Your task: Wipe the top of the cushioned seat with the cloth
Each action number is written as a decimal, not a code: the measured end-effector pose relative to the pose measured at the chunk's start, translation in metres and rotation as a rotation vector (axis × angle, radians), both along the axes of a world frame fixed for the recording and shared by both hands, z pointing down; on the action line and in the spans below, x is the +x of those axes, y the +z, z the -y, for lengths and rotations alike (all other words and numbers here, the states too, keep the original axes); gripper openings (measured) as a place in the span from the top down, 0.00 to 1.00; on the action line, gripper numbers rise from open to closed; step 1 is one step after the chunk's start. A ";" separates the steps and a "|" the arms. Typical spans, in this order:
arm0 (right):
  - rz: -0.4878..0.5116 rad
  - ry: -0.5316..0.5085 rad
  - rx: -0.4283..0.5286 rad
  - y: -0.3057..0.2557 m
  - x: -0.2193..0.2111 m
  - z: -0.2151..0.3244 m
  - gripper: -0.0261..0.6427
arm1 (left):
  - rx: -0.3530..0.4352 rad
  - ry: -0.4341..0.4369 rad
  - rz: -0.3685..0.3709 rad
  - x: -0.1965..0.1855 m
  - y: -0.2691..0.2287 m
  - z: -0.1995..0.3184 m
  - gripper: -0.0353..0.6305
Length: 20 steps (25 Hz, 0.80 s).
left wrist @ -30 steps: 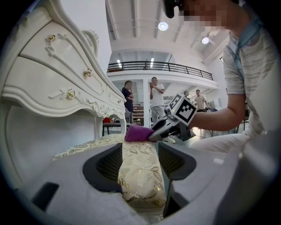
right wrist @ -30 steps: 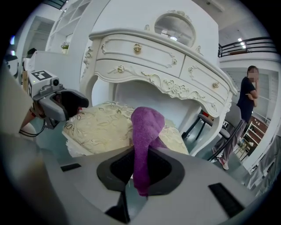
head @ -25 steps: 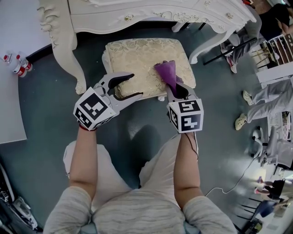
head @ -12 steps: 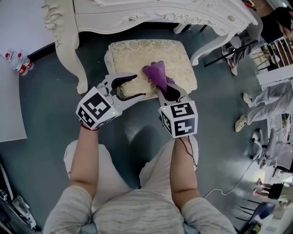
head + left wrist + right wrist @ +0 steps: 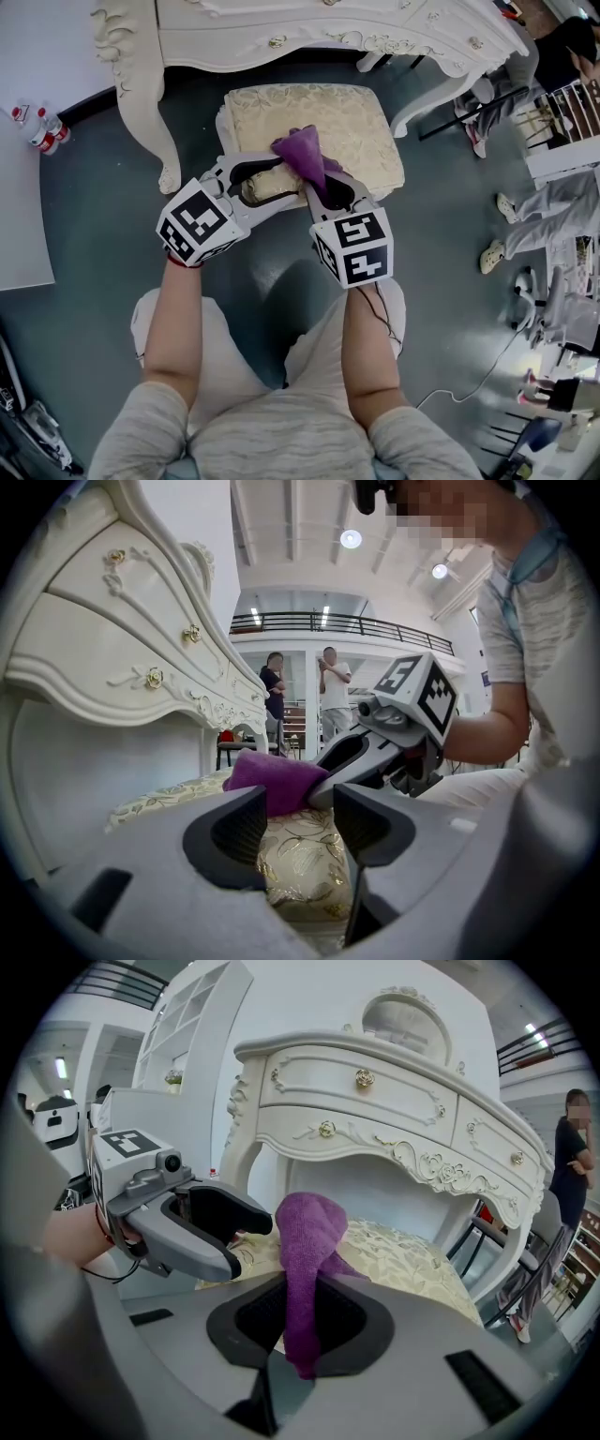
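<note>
The cushioned seat (image 5: pixel 356 122) is a cream, gold-patterned stool under the white dressing table. My right gripper (image 5: pixel 336 187) is shut on a purple cloth (image 5: pixel 302 150), which stands up from the jaws over the seat's near left part. In the right gripper view the cloth (image 5: pixel 309 1232) is pinched between the pads and the seat (image 5: pixel 412 1260) lies behind it. My left gripper (image 5: pixel 281 176) straddles the seat's near left corner, its jaws closing. The cushion edge (image 5: pixel 300 855) shows between them, and I see no pad pressing on it. The cloth (image 5: pixel 272 775) lies just beyond.
An ornate white dressing table (image 5: pixel 309 33) overhangs the seat's far side, with a carved leg (image 5: pixel 141 94) on the left. Small bottles (image 5: pixel 42 131) stand on the floor far left. People's legs (image 5: pixel 553 197) and a chair base (image 5: pixel 469 103) are at the right.
My right gripper has carried the cloth leftward across the seat, close to the left gripper. The left gripper has edged right, and its jaws have narrowed a little around the corner.
</note>
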State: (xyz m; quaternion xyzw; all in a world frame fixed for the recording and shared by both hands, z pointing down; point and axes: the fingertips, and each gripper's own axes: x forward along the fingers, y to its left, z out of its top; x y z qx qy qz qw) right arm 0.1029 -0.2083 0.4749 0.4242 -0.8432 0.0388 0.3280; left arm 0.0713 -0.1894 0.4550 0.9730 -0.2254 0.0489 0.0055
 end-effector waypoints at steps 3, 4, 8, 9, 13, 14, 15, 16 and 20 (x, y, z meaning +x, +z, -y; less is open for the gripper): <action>0.009 -0.009 0.002 -0.001 -0.004 0.000 0.88 | 0.000 -0.006 -0.010 -0.003 -0.002 0.002 0.63; 0.014 -0.009 0.002 -0.001 -0.005 0.000 0.88 | 0.001 -0.010 -0.012 -0.003 -0.002 0.002 0.65; 0.029 -0.010 0.001 -0.002 -0.003 0.001 0.88 | 0.004 -0.036 -0.020 -0.008 -0.003 0.006 0.78; 0.030 -0.010 0.001 -0.002 -0.003 0.001 0.88 | 0.004 -0.044 -0.021 -0.009 -0.003 0.007 0.84; 0.027 -0.012 0.003 -0.001 -0.003 0.001 0.88 | -0.001 -0.057 -0.030 -0.012 -0.003 0.011 0.91; 0.025 -0.013 0.005 -0.001 -0.003 0.001 0.88 | -0.001 -0.057 -0.031 -0.012 -0.004 0.011 0.91; 0.023 -0.014 0.006 -0.001 -0.003 0.001 0.88 | -0.002 -0.057 -0.032 -0.012 -0.004 0.011 0.91; 0.020 -0.014 0.007 -0.001 -0.003 0.001 0.88 | -0.002 -0.057 -0.032 -0.012 -0.004 0.011 0.91; 0.007 -0.018 0.010 0.000 -0.004 0.001 0.88 | -0.004 -0.054 -0.029 -0.012 -0.003 0.011 0.91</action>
